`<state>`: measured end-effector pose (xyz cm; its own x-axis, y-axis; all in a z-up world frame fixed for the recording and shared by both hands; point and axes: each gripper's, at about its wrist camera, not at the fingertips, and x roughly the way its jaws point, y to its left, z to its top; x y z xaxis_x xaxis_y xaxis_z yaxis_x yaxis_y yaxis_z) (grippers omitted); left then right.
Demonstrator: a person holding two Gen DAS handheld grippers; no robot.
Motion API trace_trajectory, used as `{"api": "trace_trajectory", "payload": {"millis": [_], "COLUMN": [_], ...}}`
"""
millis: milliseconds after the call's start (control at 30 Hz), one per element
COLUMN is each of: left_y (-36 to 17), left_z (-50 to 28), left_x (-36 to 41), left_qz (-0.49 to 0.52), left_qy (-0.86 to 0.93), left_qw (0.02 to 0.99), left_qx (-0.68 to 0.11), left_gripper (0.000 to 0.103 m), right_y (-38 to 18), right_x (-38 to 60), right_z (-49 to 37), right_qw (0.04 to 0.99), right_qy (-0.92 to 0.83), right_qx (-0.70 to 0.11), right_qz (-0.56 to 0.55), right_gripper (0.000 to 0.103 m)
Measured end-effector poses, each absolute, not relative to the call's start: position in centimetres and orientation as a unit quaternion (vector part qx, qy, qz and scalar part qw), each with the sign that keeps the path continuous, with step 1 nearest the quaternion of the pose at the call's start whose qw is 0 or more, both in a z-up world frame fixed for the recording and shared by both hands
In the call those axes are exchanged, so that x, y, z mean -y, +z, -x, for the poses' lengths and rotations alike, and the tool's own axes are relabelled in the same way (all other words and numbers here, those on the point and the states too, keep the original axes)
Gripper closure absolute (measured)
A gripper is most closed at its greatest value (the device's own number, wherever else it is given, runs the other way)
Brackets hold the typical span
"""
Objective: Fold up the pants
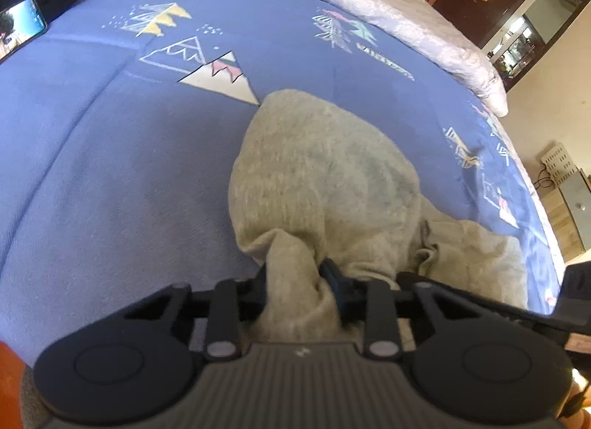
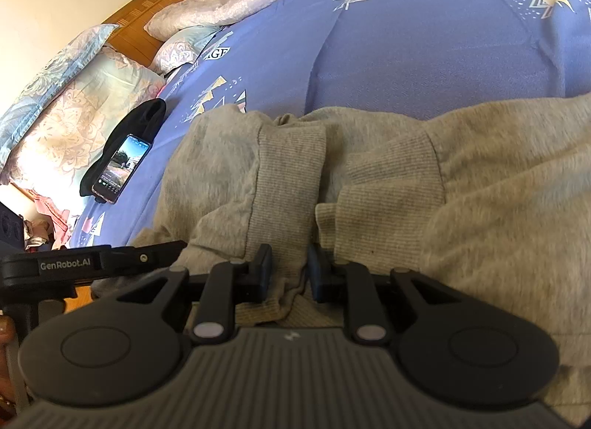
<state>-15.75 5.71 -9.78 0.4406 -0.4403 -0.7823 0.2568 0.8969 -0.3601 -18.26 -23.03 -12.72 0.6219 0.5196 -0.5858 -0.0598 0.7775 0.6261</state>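
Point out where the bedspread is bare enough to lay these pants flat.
The widest bare stretch of blue bedspread lies between the grey pants and the phone on its black cloth. More free sheet runs beyond the pants toward the pale quilt. It is crowded by the pillows.

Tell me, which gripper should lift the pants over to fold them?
Probably the right gripper: it's shut on the ribbed cuffs of the grey pants. The left gripper pinches bunched fabric.

Blue patterned bedspread under grey pants, phone, black garment, pillows.
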Motion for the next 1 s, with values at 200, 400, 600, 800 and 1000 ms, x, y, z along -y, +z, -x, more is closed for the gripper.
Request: {"api": "trace_trajectory", "payload": {"millis": [200,400,600,800,1000], "left_y": [-6.7,-4.0,-3.3,-4.0,-5.0], "left_z": [16.8,18.4,20.9,24.5,27.3], "left_x": [-4.2,0.4,5.6,10.0,12.8], "left_qz": [0.098,0.050,-0.039,-0.149,-0.223], "left_qy": [-0.237,-0.284,-0.318,-0.347,-0.372], "left_qw": [0.851,0.863,0.874,0.869,0.854], "left_qx": [-0.459,-0.415,-0.367,-0.318,-0.288], "left_gripper": [0.081,0.081,0.081,0.081,0.080], "right_y": [-12.4,-11.0,-9.8,-7.2,-4.8], "right_x": [23.0,24.9,31.8,33.5,31.4], "right_z": [18.3,19.6,21.6,20.0,16.3], "right_qw": [0.855,0.866,0.857,0.845,0.844], "right_qy": [0.168,0.148,0.104,0.163,0.219], "right_qx": [-0.399,-0.372,-0.309,-0.293,-0.339], "right_qz": [-0.286,-0.300,-0.398,-0.417,-0.353], "right_gripper": [0.078,0.066,0.053,0.018,0.014]}}
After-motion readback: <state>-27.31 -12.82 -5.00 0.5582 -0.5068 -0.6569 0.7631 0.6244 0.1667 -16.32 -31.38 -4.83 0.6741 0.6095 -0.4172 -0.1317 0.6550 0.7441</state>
